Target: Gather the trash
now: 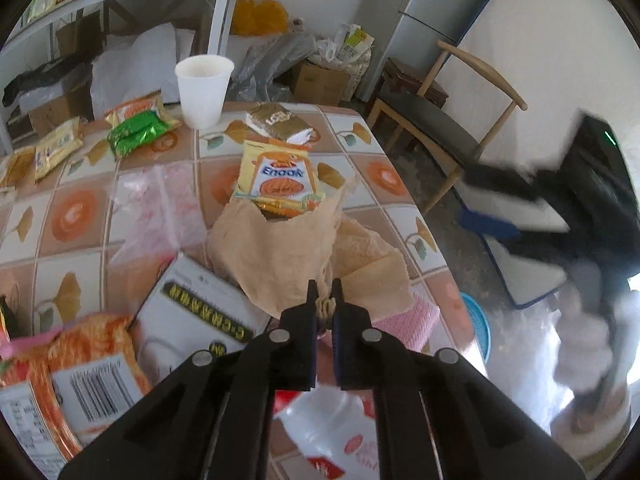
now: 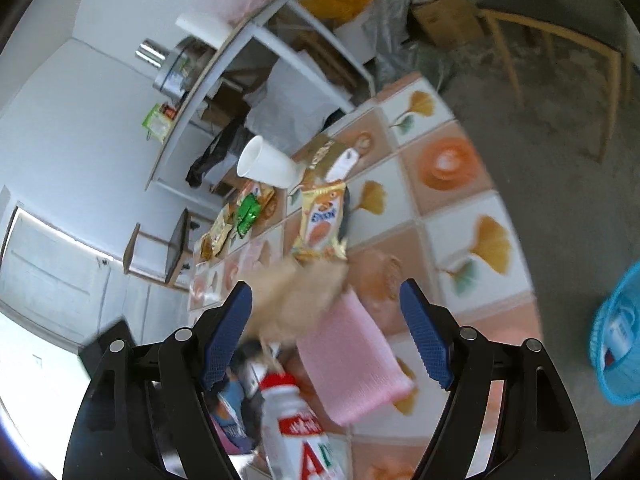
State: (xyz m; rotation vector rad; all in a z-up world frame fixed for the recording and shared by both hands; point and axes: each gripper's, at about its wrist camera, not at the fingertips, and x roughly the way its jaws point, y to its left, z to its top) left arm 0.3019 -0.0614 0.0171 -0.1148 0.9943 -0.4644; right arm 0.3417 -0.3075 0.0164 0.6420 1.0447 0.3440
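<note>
Tiled table (image 1: pixel 368 172) – one paper cup (image 1: pixel 204 90), one tan napkin (image 1: pixel 280 256) pinched by left gripper (image 1: pixel 325 292)

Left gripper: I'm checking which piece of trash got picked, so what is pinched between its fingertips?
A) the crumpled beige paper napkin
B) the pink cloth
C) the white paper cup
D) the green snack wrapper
A: in the left wrist view the left gripper is closed on a bunched edge of the crumpled beige paper napkin; the white paper cup stands far off.

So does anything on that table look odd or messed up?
Yes. A gold packet beyond the Enaak snack packet is torn open at one corner, showing white inside. Crumpled beige paper, pinched by the left gripper, covers that snack packet's near end.
</note>
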